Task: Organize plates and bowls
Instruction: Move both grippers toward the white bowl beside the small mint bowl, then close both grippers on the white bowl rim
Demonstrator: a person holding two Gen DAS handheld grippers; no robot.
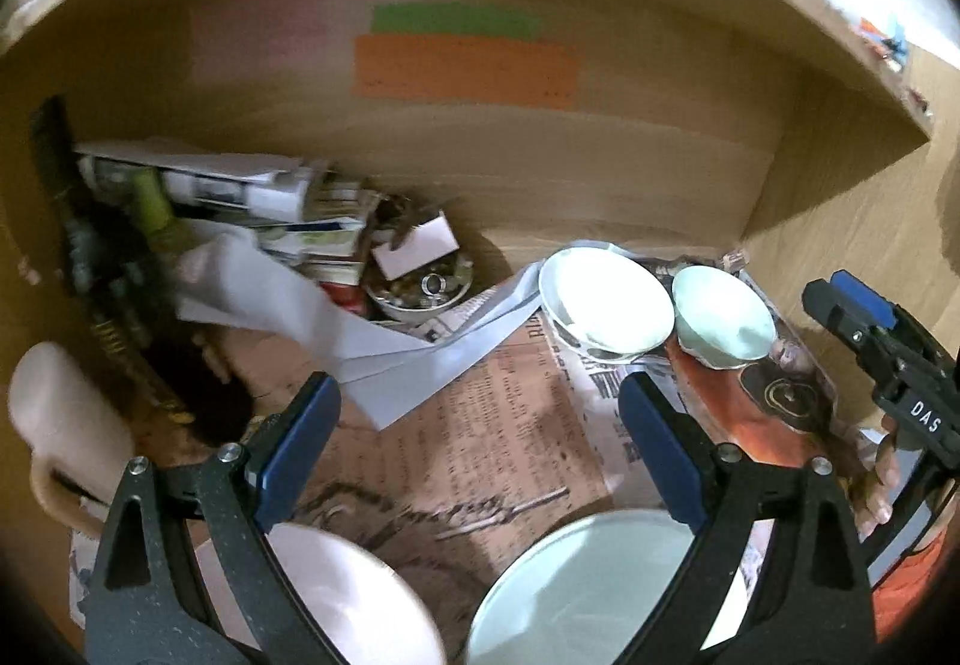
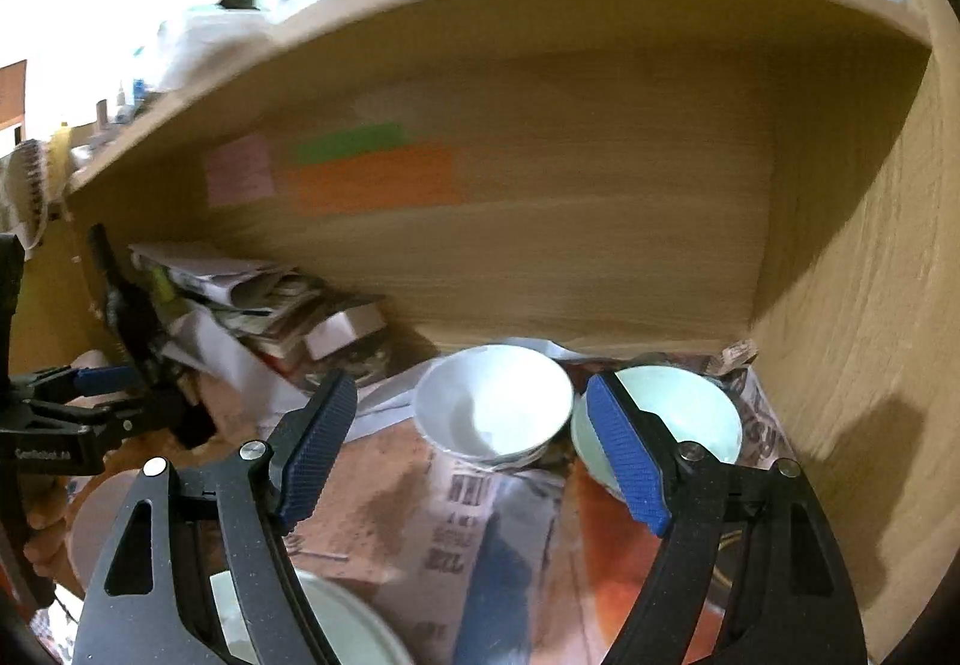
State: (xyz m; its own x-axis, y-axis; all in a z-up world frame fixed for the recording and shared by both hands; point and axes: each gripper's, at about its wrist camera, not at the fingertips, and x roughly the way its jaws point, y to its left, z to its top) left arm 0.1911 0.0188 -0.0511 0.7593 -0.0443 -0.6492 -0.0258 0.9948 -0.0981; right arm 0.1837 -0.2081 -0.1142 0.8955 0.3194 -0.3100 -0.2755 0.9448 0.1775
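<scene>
Inside a wooden shelf bay lined with newspaper, a white bowl [image 1: 603, 308] [image 2: 495, 407] and a pale green bowl [image 1: 723, 326] [image 2: 678, 419] sit side by side at the back right. My left gripper [image 1: 480, 425] is open over bare newspaper and holds nothing. Under it at the front lie a whitish plate [image 1: 336, 593] and a pale green plate [image 1: 600, 593] [image 2: 318, 623]. My right gripper [image 2: 474, 449] [image 1: 840, 305] is open, short of the bowls. The white bowl shows ahead between its fingers and the green bowl just behind its right pad. The left gripper [image 2: 90, 395] shows at the left edge.
Papers and boxes [image 1: 240, 197] are piled at the back left beside a metal dish of small items [image 1: 420, 287]. A cream mug [image 1: 54, 413] stands front left. The shelf side wall [image 2: 840, 275] closes the right. A red-orange printed sheet [image 1: 750, 419] lies under the green bowl.
</scene>
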